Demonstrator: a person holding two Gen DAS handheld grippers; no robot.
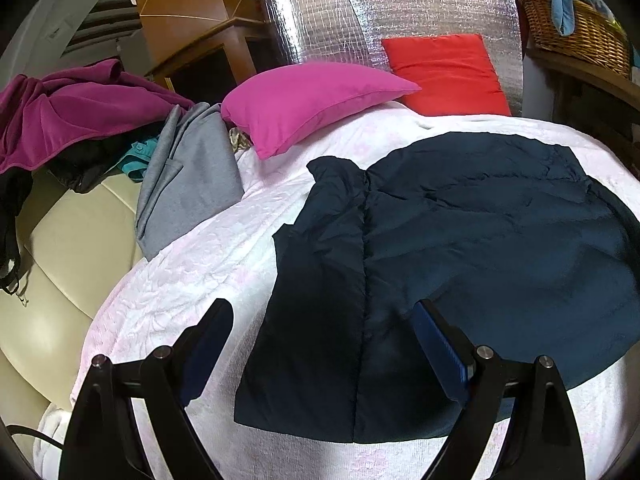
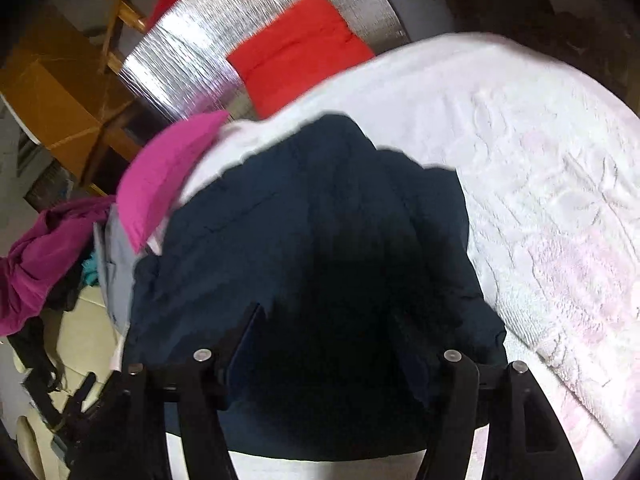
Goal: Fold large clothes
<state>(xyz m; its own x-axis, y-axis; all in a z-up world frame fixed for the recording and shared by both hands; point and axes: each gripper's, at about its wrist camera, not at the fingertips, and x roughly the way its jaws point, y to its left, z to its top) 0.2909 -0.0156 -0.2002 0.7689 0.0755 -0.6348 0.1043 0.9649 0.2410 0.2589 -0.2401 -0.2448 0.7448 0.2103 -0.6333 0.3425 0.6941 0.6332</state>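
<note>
navy jacket (image 1: 460, 240) flat on white bedspread (image 1: 200, 272), frame centre | left tool (image 1: 324, 332) spread, empty | right tool (image 2: 328, 340) opening above jacket, nothing pinched

Right gripper (image 2: 324, 328) low in the frame, jaws opening over the navy jacket (image 2: 300, 220), dark cloth between the fingers; white blanket (image 2: 540, 180) fills the right side, pink pillow (image 2: 160, 184) at left, red cushion (image 2: 296, 52) against foil (image 2: 224, 32) up top, slightly blurred
</note>
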